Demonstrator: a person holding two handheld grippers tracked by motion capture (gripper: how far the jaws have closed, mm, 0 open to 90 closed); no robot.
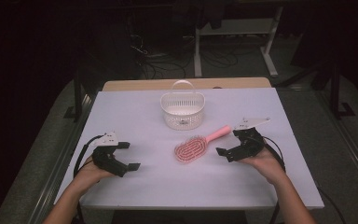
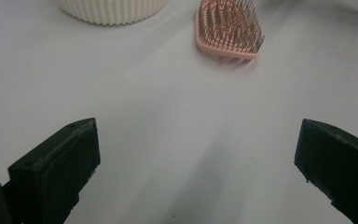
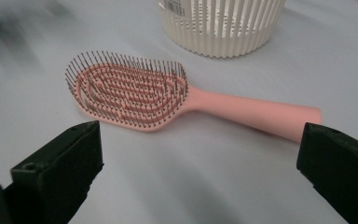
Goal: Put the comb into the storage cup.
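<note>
A pink hairbrush (image 1: 196,145) lies bristles up in the middle of the white table (image 1: 149,182), its handle pointing to the back right. Behind it stands a white slatted basket (image 1: 182,108) with a handle. My right gripper (image 1: 230,143) is open just right of the brush; in the right gripper view the brush (image 3: 168,100) lies close ahead of the gripper (image 3: 200,172), between the spread jaws. My left gripper (image 1: 128,156) is open at the table's left, apart from the brush. In the left gripper view the brush head (image 2: 228,28) and the basket's base (image 2: 114,10) lie far beyond the gripper (image 2: 196,172).
Beyond the table's far edge is a wooden board (image 1: 186,84), then a dark floor with cables and desk legs (image 1: 198,51). Bare table surface lies between the two grippers and along the front edge.
</note>
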